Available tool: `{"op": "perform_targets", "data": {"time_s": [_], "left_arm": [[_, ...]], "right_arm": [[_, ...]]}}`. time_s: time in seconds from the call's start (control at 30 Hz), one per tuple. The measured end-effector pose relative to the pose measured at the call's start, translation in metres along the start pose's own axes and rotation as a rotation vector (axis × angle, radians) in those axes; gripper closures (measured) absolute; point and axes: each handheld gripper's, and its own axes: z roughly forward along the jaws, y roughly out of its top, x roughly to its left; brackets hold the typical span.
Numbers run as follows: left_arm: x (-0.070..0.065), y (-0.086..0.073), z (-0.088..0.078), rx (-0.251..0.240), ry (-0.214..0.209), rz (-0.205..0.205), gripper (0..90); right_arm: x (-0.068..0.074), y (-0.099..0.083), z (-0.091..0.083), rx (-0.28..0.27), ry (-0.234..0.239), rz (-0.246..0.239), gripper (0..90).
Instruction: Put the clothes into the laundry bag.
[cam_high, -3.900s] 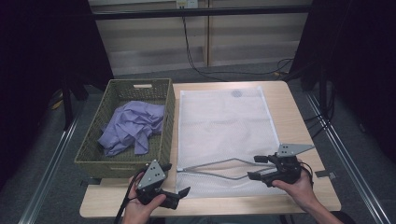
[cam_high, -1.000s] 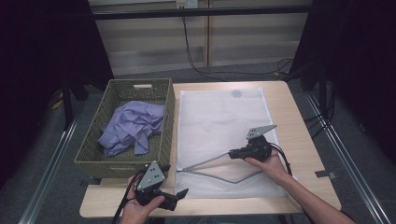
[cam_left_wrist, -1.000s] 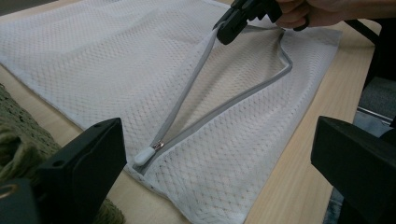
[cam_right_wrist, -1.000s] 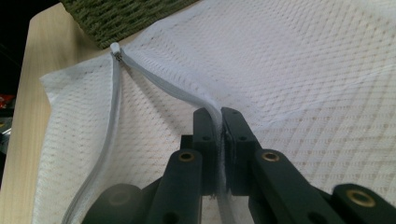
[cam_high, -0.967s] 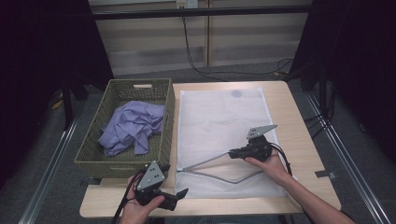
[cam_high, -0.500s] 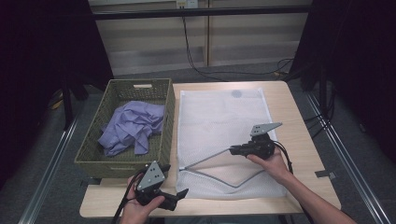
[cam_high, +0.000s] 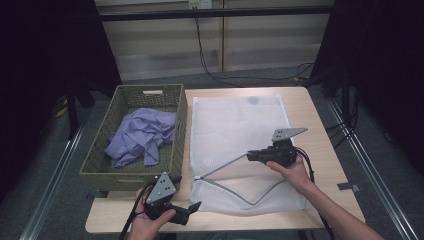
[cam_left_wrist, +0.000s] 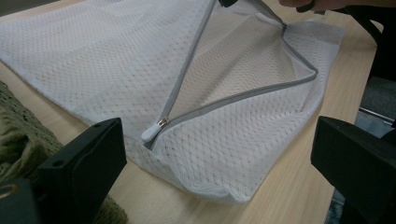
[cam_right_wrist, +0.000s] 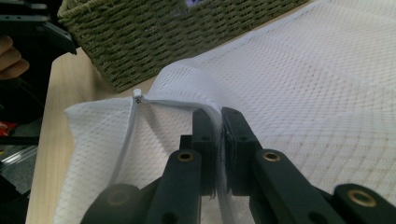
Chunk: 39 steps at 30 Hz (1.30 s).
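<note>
1. High view: a pale wooden table (cam_high: 320, 115) stands in a dark room. On it lie a white mesh laundry bag (cam_high: 235, 125) and, to its left, a green woven basket (cam_high: 100, 165) holding purple cloth (cam_high: 142, 135). My right gripper (cam_high: 252, 157) lifts the bag's upper zipper edge at mid-bag. My left gripper (cam_high: 192, 209) rests at the near table edge. Compared with a second ago, the raised edge stands slightly higher and the mouth gapes wider.
2. Left gripper view: my jaws stand wide apart, holding nothing. The zipper pull (cam_left_wrist: 153, 132) lies just ahead, at the closed end of the opening.
3. Right gripper view: my jaws are clamped on the mesh edge (cam_right_wrist: 218, 123). Risk, in my judgement: the grip is thin, so a sharper pull could slip the mesh free and collapse the opening.
</note>
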Motion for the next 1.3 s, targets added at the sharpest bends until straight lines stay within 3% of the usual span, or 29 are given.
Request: {"op": "perform_targets", "data": {"time_s": [0.17,1.17,1.3], "left_arm": [[0.000,0.000,0.000,0.010,0.004,0.016,3.3],[0.000,0.000,0.000,0.003,0.004,0.010,3.5],[-0.001,0.001,-0.001,0.004,0.003,0.010,3.5]], "right_arm": [[0.000,0.005,-0.002,-0.019,0.000,-0.001,86.9],[-0.003,0.036,-0.011,-0.119,0.013,-0.022,87.6],[-0.004,0.043,-0.016,-0.161,0.018,-0.021,87.5]]}}
